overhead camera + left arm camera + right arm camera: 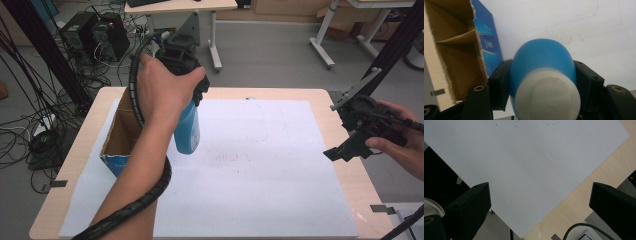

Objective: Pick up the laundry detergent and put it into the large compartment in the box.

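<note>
Nearest the high camera, a person's left forearm comes up from the bottom edge with a black ribbed cable running along it. That hand carries the left gripper (186,90), whose jaws are clamped on a blue bottle (187,131). The bottle hangs upright in the air, clear of the table, just to the right of an open cardboard box (116,145) with blue printed sides. In the left gripper view, the black pads press against both sides of the bottle's blue shoulder, just below its white cap (547,97), and the box's brown interior with a cardboard divider sits to one side.

A white paper sheet (260,165) covers most of the wooden table (350,175).

At the far right edge, the right gripper (352,127) is held above the table's corner. Its jaws stand wide apart with nothing between them, as the right gripper view confirms.

The bottle looks like smooth, rigid plastic, probably light to moderate in weight depending on how full it is. Its rounded, glossy surface could slip or swivel between flat pads. The shoulder below the cap seems a sound place to grip, since the widening body resists sliding downward. Squeezing the middle might dent thinner walls.
</note>
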Tool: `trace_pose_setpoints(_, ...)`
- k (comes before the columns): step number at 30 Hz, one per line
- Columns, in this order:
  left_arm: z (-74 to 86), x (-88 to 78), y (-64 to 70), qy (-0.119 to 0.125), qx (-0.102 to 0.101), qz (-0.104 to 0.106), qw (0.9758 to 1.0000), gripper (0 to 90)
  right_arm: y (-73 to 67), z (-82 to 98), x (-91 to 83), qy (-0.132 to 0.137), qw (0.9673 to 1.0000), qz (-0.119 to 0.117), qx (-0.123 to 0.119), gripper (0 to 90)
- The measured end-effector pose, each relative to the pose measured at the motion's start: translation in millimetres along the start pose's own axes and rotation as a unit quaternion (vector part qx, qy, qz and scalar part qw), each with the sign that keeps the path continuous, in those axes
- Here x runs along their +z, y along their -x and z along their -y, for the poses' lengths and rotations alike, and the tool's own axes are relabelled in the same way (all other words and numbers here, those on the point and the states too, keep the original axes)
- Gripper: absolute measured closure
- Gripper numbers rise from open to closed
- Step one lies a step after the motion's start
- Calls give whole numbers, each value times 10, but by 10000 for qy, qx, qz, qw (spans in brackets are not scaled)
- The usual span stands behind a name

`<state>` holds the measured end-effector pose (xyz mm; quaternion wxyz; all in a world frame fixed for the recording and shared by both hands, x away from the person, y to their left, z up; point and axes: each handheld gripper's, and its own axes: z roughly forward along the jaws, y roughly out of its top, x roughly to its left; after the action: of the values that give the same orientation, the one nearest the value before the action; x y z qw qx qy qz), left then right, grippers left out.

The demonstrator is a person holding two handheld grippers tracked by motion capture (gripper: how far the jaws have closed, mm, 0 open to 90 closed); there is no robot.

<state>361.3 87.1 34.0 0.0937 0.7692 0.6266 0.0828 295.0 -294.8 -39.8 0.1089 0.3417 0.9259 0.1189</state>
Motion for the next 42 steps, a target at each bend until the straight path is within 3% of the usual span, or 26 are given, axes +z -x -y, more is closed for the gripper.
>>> trace_pose_setpoints(4, 13, -195, -177, 114, -149, -2, 9998, 381, -10, -71, -15, -35, 10000, 38, -23, 37)
trace_pose_setpoints(11, 3, -403, -353, 231, -314, -86, 9992, 382, -34, -174, -43, -22, 9999, 77, -67, 36)
trace_pose_setpoints(12, -11, -459, -439, 242, -360, -86, 9990, 382, -35, -216, -33, -28, 9999, 77, -104, 36)
trace_pose_setpoints(18, -6, -554, -666, 342, -592, -45, 9976, 382, -53, -335, -3, -77, 9998, 61, -165, 37)
trace_pose_setpoints(24, 38, -642, -914, 455, -829, -142, 9954, 382, -51, -458, 3, -150, 9996, 89, -199, 37)
trace_pose_setpoints(30, 67, -628, -1102, 420, -1036, -254, 9934, 382, -30, -526, 32, -174, 9995, 127, -220, 37)
trace_pose_setpoints(33, 69, -596, -1134, 387, -1073, -329, 9929, 381, -37, -553, 40, -184, 9995, 123, -217, 37)
trace_pose_setpoints(42, 125, -371, -1366, 275, -1187, -348, 9919, 382, -132, -663, 79, -219, 9990, 185, -351, 37)
